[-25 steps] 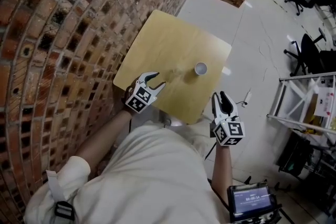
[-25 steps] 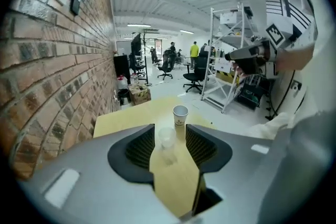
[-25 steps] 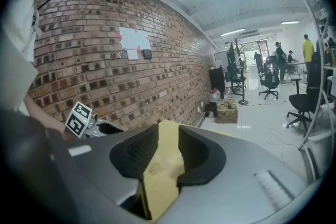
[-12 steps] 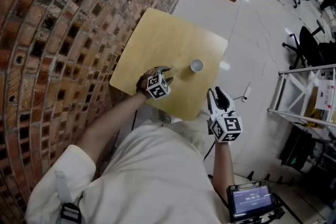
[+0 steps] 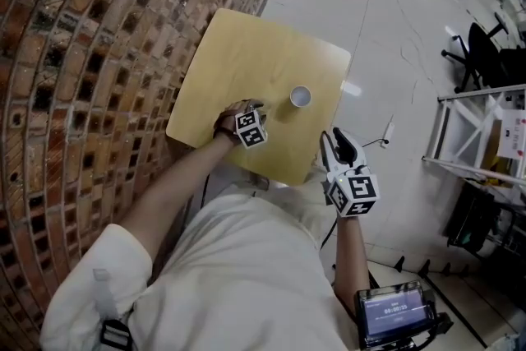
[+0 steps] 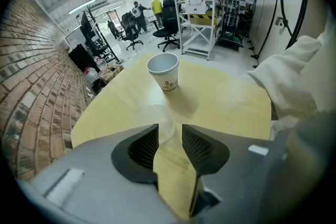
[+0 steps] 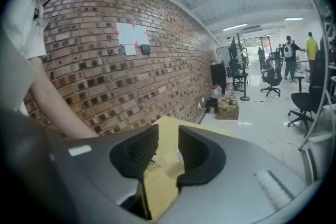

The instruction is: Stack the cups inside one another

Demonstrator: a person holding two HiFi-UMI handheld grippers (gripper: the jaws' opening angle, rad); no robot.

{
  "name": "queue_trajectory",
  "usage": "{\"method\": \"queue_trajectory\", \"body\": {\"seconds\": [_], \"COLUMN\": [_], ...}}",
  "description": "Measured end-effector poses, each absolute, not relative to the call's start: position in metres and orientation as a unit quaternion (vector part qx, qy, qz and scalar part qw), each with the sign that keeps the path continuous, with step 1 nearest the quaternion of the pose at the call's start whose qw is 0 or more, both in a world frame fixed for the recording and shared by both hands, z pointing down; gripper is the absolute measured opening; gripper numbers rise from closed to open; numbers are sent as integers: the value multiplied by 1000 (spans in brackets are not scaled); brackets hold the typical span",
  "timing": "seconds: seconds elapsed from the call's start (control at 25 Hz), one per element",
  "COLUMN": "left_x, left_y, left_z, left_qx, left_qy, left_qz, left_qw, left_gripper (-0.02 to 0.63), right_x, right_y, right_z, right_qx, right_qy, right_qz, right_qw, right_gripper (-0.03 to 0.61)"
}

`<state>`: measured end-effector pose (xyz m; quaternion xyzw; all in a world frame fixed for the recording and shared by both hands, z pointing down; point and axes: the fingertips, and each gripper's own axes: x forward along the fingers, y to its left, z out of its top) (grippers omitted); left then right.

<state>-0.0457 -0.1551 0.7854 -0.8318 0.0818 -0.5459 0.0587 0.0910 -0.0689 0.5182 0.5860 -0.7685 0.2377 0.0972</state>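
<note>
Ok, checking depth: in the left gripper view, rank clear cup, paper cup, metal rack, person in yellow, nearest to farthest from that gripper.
1. Clear cup, between the left gripper's closing jaws.
2. Paper cup, farther along the table.
3. Metal rack, beyond it, right.
4. Person in yellow, far back.

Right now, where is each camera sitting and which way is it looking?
Head view: on the person's head, facing steeply down at the table, paper cup, the person's shirt, left gripper and right gripper.
Left gripper view: on that gripper, facing across the table to the paper cup; closing jaws with a faint see-through cup between, plus a white sleeve.
Right gripper view: on that gripper, facing the brick wall; parted jaws and an arm show.
Shared: head and left gripper views both show the paper cup.
</note>
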Motion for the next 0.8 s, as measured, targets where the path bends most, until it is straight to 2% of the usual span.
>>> {"method": "queue_trajectory", "body": {"seconds": [0.44,0.52,0.8], "left_x": [-42,-42,-44], "left_y": [-159,-160,-167], "left_z": [805,806,800], "left_qx": [-816,-816,-815], "left_qy": [71,71,83], "left_qz": [-569,-569,-570], "left_qw": [76,76,65], "left_gripper": [79,41,38], "right_x": [111,114,124], "right_y": [-71,-72,-69], "right_z": [527,528,529], "right_qx": [593,594,602], "right_qy": [-760,-758,-752], "right_qz": [248,249,251], "right_qw": [96,96,94], "right_gripper": [112,112,112]}}
